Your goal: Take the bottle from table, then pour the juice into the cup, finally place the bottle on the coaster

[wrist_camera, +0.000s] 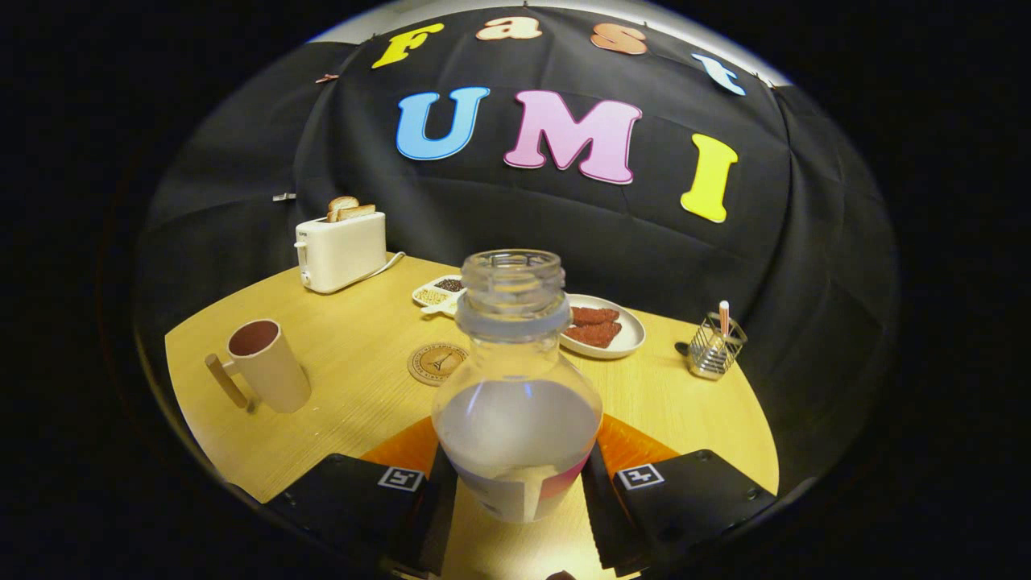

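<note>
A clear plastic bottle (pixel 515 387) with no cap, about half full of pale juice, stands upright between my two fingers. My gripper (pixel 517 483) is shut on the bottle's lower body, both pads pressing its sides. A beige cup (pixel 270 365) with a wooden handle and a dark red inside stands to the left on the wooden table (pixel 354 403), open side up. A round cork coaster (pixel 436 363) lies flat on the table just beyond the bottle, slightly to its left, partly hidden by it.
A white toaster (pixel 341 250) with toast stands at the far left. Behind the bottle are a small divided dish (pixel 437 293) and a plate of reddish food (pixel 602 333). A wire holder (pixel 716 346) stands at the far right.
</note>
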A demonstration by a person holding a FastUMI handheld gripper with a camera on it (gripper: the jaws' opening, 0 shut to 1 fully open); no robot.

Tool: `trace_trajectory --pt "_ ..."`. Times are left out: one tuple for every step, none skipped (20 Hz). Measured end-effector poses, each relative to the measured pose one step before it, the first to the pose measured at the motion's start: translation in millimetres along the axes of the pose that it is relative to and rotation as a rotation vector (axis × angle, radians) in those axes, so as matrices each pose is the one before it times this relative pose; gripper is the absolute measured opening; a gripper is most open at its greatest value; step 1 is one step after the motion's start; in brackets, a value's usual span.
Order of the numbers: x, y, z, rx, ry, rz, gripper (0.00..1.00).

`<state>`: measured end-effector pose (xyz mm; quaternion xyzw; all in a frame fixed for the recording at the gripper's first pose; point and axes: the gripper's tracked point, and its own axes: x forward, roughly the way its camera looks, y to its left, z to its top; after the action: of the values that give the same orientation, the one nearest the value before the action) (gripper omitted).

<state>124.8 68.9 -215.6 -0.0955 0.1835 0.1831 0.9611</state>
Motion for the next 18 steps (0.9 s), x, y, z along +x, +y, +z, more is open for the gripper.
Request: trace_trajectory --pt "2.97 4.14 7.94 -0.03030 -0.00288 0.00260 0.71" --pt "3.06 3.91 6.34 -0.03740 -0.00044 0.00156 0.71" --pt "2.23 4.41 8.00 -0.04345 -0.00467 -0.00116 0.71" --pt "2.62 3.56 4.55 -0.04252 0.00411 -0.00278 0.72" --pt "2.13 2.52 4.68 -0.05194 0.00844 -0.00962 0.71" --pt "2.20 4.44 5.12 -0.04581 0.00522 0.00193 0.71" --pt "1.38 7.06 6.78 -0.03414 -0.00316 0.00638 0.72" --pt "0.22 3.44 5.03 -0.04300 0.00225 -0.01253 0.71" --pt "0.33 2.90 5.53 -0.05044 -0.00122 -0.01470 0.71" --pt "1.27 3.11 7.74 -0.05405 -0.00265 -0.01257 0.71" --pt "3.32 4.34 6.61 -0.04967 -0.00319 -0.00809 0.71" --pt "1.89 4.90 6.55 -0.03787 -0.00512 -0.00276 0.71" --pt "1.22 5.12 5.81 -0.02749 -0.00181 -0.00368 0.71" --pt "1.25 3.67 4.70 -0.03299 -0.00212 -0.00441 0.71" --pt "1.95 1.77 6.37 -0.04401 -0.00740 -0.00832 0.71" --pt "2.07 1.84 4.61 -0.05456 -0.00657 -0.00801 0.71" --pt "1.71 2.20 3.59 -0.05782 -0.00522 -0.00256 0.71" --pt "0.86 1.90 2.40 -0.05956 -0.00508 -0.00377 0.71"
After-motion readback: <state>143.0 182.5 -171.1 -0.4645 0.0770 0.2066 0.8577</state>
